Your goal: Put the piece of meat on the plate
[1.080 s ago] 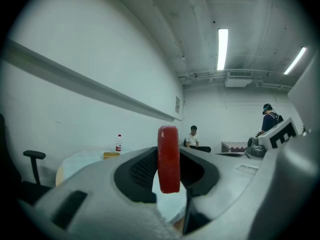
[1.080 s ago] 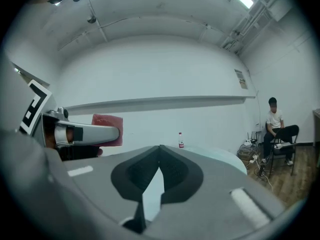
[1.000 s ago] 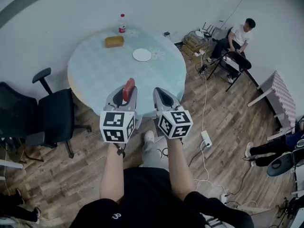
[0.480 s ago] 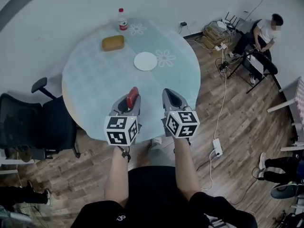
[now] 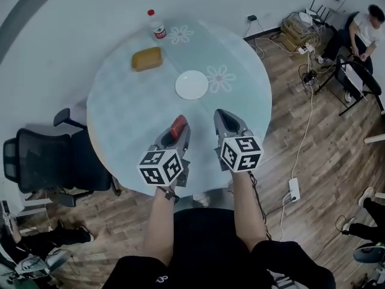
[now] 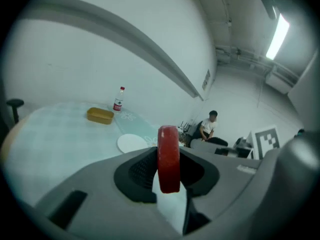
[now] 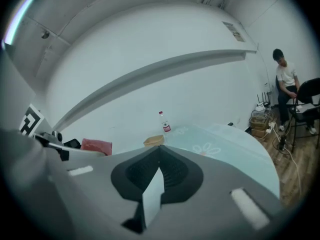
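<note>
Both grippers have advanced over the table (image 5: 126,113) rim toward the plate (image 5: 192,84), now at 12 o'clock from them. Left gripper (image 5: 178,132) pinches the meat (image 5: 178,126) on edge; right gripper (image 5: 224,118) is pressed together, empty. Carry the meat level over plate centre, lower, then release. Open tabletop rings the plate; box (image 5: 147,59) at 10 o'clock, bottle (image 5: 157,27) at 11

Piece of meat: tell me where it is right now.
In the head view, the piece of meat is clamped in the left gripper, over the near part of the round table, short of the white plate.
</note>
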Motion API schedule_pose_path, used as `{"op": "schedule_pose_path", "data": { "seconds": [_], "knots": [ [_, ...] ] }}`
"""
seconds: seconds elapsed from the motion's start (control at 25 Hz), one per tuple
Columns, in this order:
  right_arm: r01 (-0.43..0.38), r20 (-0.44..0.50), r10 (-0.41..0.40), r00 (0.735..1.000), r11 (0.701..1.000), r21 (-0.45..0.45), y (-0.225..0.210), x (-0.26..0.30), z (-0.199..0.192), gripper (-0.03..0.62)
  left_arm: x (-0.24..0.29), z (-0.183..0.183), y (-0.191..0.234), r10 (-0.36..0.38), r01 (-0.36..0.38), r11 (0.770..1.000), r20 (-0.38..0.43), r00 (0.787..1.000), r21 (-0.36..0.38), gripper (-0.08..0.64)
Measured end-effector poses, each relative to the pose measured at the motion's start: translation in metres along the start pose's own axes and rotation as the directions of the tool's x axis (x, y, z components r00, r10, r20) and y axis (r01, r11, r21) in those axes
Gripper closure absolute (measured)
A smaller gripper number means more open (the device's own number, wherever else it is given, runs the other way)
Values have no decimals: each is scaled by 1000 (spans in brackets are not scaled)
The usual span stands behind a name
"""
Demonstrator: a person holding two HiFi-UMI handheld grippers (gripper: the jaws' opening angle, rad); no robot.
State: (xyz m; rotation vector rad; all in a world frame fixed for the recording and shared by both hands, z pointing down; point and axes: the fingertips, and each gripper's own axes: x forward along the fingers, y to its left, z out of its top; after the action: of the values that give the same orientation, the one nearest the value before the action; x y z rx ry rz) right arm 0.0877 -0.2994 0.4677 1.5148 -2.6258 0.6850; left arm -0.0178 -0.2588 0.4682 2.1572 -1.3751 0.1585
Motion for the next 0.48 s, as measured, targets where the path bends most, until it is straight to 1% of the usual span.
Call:
{"op": "schedule_pose_path", "data": {
  "seconds": [0.04,0.08,0.16,0.32,0.4,0.48],
  "knots": [
    [-4,-10,4,1000,1000,17,-4,6,-7,588,7,-1,1,-16,16,999,4,1000,-28,466],
    [1,-19,0,1000,999,36,-10,12,-13,588,15,-3,3,-24,24,999,-2,1000,-35,466],
    [15,-33,-13,999,998,63,-20,22,-22,588,33,-9,13,-22,21,1000,-40,999,-18,466],
    [42,-59,-39,998,997,59,-36,28,-30,588,77,-23,46,-16,15,1000,-129,991,-6,466],
    [83,-65,-79,995,994,68,-53,25,-32,588,105,-23,59,-8,17,999,-169,986,49,466],
    [137,-84,-130,988,988,77,-71,18,-39,588,129,-21,64,-1,34,987,-199,980,160,466]
  ]
}}
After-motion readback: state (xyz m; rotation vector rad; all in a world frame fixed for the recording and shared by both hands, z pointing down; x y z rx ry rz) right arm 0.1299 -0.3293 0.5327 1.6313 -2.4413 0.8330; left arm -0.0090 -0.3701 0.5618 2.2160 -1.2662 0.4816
